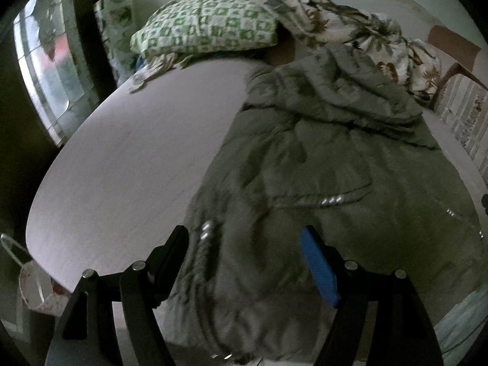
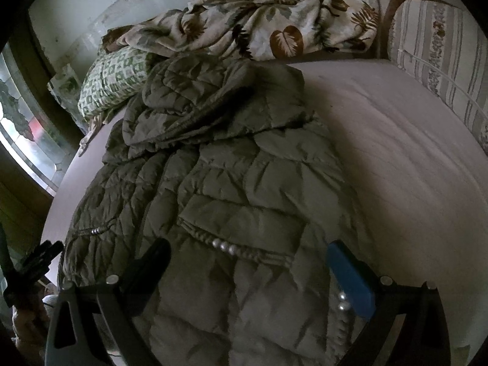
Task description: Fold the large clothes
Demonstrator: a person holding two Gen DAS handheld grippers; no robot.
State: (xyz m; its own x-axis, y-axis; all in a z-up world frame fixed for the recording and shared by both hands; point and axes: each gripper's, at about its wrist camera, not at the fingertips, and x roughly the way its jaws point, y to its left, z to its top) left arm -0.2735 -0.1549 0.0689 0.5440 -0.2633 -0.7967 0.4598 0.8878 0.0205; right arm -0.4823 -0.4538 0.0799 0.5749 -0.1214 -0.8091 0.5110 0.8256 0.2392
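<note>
A large olive-green quilted jacket (image 1: pixel 329 164) lies spread on a bed with a pale sheet (image 1: pixel 137 158), hood toward the far end, hem toward me. It also shows in the right wrist view (image 2: pixel 231 189). My left gripper (image 1: pixel 244 241) is open, its fingers straddling the jacket's near left hem above a zip with shiny snaps. My right gripper (image 2: pixel 247 256) is open, its fingers spread over the jacket's near right hem by a pocket flap with snaps. Neither holds cloth. The left gripper shows at the left edge of the right wrist view (image 2: pixel 39 259).
A green-and-white patterned pillow (image 1: pixel 207 27) and a leaf-print blanket (image 2: pixel 274 18) lie at the bed's head. A striped cushion (image 2: pixel 442 58) sits at the right side. A window (image 1: pixel 45 67) is at the left. Bare sheet (image 2: pixel 411 167) lies right of the jacket.
</note>
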